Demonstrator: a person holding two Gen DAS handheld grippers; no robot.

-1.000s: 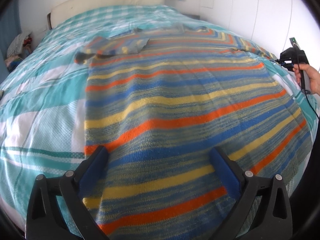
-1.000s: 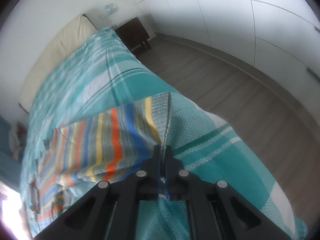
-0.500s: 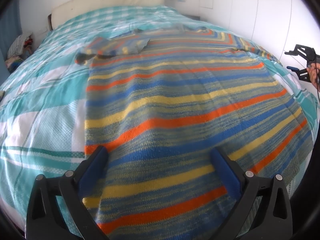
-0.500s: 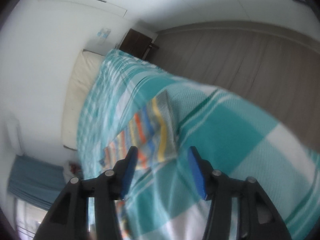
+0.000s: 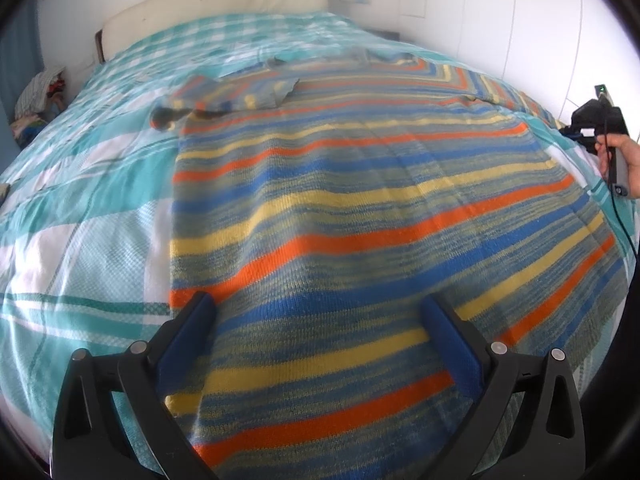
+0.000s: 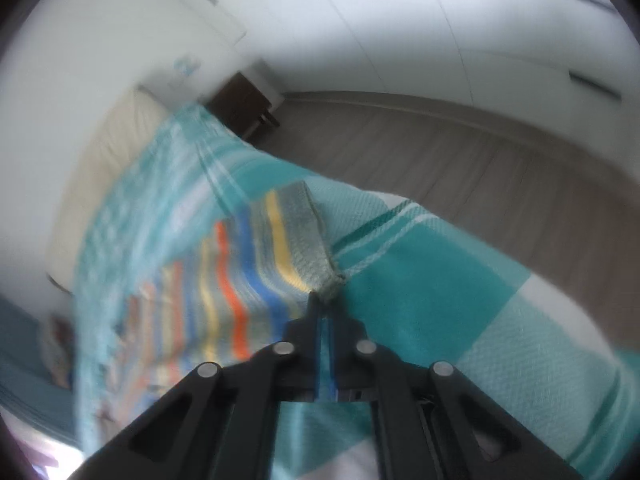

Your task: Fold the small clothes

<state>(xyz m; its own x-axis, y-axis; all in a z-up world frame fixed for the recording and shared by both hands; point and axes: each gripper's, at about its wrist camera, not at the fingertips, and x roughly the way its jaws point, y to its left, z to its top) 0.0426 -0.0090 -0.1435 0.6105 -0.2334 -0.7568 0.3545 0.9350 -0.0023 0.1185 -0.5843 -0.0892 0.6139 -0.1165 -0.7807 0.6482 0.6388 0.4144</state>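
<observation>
1. While the sweater (image 5: 360, 208) lies flat on the bed (image 5: 80, 184), filling the frame's centre, no fold is made; all folds remain.
2. My left gripper (image 5: 316, 344) hovers at lower centre over the hem, fingers wide, holding nothing.
3. My right gripper (image 6: 326, 312), at lower centre, is clamped on the sleeve cuff (image 6: 316, 248).
4. My right hand (image 5: 628, 160) sits at the frame's right edge.

Bright, diffuse daylight; soft shadows only. Strong fisheye curvature and dark vignetting at all edges. Left wrist view: moderately sharp, far bed (image 5: 248, 36) slightly soft. Right wrist view: heavy motion blur throughout, wall (image 6: 120, 40) washed out by glare.
</observation>
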